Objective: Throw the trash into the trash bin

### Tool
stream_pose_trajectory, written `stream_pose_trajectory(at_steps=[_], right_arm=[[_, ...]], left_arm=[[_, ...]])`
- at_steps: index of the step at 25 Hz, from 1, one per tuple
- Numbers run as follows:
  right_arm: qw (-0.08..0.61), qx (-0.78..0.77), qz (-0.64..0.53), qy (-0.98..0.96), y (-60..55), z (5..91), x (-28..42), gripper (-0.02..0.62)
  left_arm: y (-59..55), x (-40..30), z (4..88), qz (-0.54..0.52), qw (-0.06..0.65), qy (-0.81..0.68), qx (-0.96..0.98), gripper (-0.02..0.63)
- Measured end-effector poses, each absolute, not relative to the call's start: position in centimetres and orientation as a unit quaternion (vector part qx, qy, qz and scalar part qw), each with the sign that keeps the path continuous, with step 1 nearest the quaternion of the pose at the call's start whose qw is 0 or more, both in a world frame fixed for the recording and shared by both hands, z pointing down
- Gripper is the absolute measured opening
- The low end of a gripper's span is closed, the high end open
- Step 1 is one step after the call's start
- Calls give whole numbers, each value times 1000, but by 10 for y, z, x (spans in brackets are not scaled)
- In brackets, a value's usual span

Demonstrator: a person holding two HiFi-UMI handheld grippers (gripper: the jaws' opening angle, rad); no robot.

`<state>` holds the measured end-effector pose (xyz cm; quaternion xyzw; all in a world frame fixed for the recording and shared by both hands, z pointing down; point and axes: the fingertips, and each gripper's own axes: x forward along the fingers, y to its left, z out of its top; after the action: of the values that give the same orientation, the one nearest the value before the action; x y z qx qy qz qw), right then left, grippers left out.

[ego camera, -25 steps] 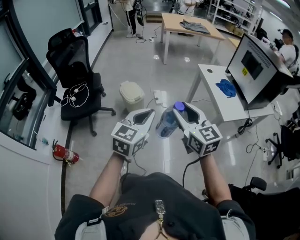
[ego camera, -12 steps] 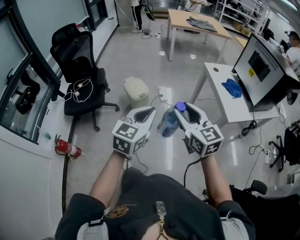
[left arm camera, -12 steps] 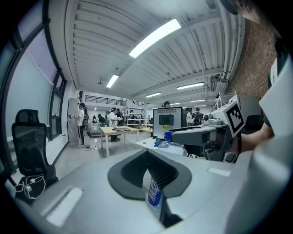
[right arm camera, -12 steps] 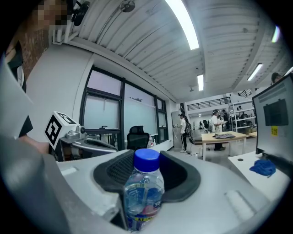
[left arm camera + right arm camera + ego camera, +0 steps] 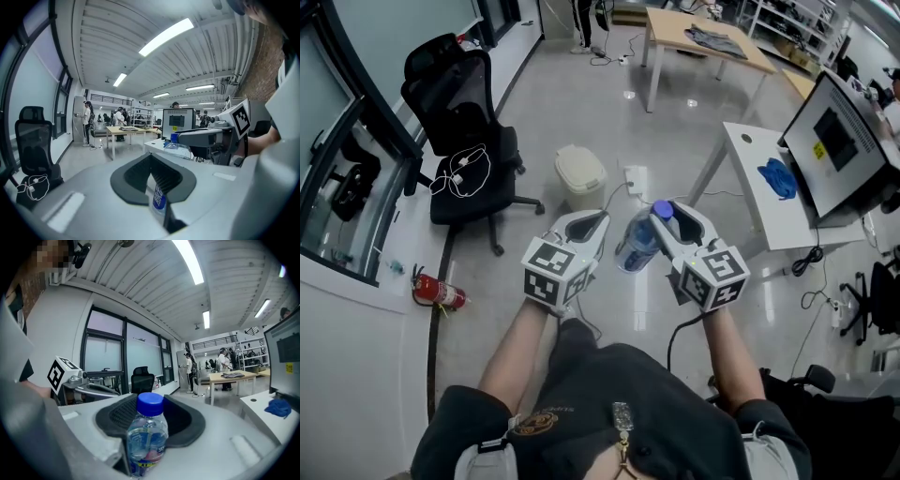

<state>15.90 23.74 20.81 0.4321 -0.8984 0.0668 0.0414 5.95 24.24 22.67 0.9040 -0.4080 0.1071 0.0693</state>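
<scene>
A cream trash bin (image 5: 581, 176) with its lid down stands on the grey floor ahead of both grippers. My right gripper (image 5: 661, 221) is shut on a clear plastic bottle (image 5: 637, 246) with a blue cap; the right gripper view shows that bottle (image 5: 146, 437) upright between the dark pads. Just to its left, my left gripper (image 5: 589, 225) is shut on a thin translucent scrap with a blue print (image 5: 159, 199). In the left gripper view the right gripper (image 5: 199, 139) and its bottle (image 5: 178, 149) are close on the right.
A black office chair (image 5: 464, 159) with a white cable on its seat stands left of the bin. A red fire extinguisher (image 5: 439, 292) lies by the left wall. A white desk (image 5: 745, 202) with a blue cloth and a monitor is at the right; floor cables (image 5: 633, 178) run beside the bin.
Both grippers have travelled forward together with their loads still gripped. The bin, chair and desk have shifted in the head view as the person advances.
</scene>
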Motion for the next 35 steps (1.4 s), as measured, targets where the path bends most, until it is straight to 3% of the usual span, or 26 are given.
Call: stream_pose_trajectory(at_steps=[23, 35], right_arm=[[88, 468, 78, -876, 84, 221, 20, 176], [99, 456, 91, -880, 16, 241, 17, 176]], left_arm=[[85, -75, 266, 112, 123, -360, 918, 8], [17, -70, 292, 124, 148, -360, 913, 8]])
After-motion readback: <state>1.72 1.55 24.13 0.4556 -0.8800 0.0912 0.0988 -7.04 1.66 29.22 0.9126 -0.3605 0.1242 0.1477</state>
